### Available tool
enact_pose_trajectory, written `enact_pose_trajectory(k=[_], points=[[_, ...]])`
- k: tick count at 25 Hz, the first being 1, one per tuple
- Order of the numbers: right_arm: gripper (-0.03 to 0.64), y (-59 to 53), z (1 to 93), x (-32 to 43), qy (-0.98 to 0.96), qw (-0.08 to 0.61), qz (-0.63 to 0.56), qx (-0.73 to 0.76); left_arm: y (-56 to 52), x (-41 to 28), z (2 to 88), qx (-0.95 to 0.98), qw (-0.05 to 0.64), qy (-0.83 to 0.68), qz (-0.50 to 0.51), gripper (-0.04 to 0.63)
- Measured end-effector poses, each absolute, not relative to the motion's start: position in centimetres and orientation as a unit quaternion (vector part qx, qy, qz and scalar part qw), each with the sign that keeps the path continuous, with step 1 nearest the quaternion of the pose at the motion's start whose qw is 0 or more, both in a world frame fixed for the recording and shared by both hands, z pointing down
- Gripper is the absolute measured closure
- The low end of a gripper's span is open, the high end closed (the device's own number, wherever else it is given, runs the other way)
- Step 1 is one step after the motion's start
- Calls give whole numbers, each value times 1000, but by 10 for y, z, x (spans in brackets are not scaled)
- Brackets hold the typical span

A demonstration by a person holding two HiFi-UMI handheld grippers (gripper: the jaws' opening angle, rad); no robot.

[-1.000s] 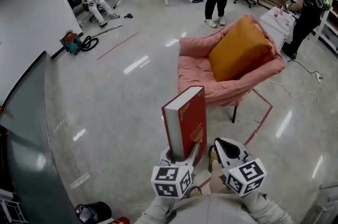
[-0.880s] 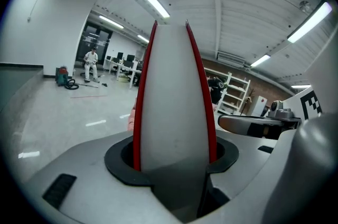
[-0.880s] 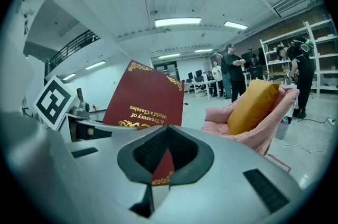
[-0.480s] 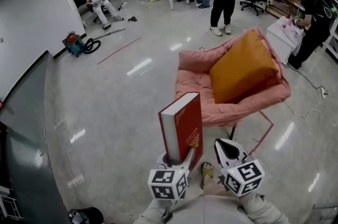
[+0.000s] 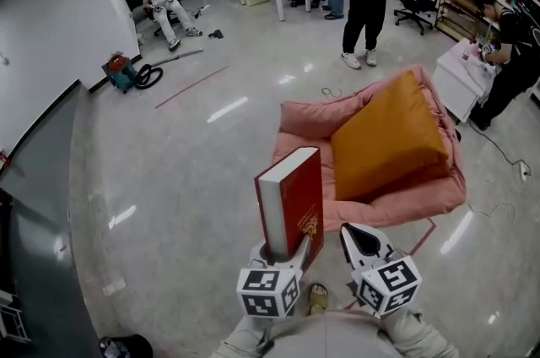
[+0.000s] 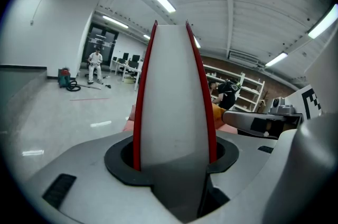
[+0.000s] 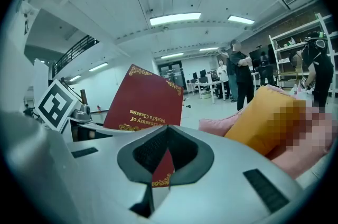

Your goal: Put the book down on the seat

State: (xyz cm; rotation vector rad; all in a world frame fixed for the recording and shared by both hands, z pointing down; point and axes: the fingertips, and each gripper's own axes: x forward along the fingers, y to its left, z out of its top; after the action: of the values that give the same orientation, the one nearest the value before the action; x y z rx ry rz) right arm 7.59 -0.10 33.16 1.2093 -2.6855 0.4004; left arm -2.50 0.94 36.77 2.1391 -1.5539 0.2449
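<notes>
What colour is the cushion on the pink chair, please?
Orange; the cushion shows best in the head view.

The thick red book stands upright, seemingly just short of the pink seat.

The left gripper has its jaws clamped on the book, which stands upright with the pale page edge facing back and a red cover on each side. Just right of it pokes the right gripper, its marker cube nearer. Far off on the left a person sits on the shiny floor's edge, beside a small green and red machine. Desks stand farther back, shelves on the far right.
</notes>
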Motion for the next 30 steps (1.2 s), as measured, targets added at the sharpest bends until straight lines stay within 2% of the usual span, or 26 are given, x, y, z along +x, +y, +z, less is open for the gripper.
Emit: enact_pose_trajectory(k=[6,15,30], points=[[612,-42,338,95,-900,78,146,403,-34,-13,371,770,269,-573,78,350],[612,-79,349,99,-898,85,165,399,-71,-14,379,761,275,-579,102,350],[612,-184,404,75,-877,143,195,414,-187,-34,440,762,314,-545,157,350]])
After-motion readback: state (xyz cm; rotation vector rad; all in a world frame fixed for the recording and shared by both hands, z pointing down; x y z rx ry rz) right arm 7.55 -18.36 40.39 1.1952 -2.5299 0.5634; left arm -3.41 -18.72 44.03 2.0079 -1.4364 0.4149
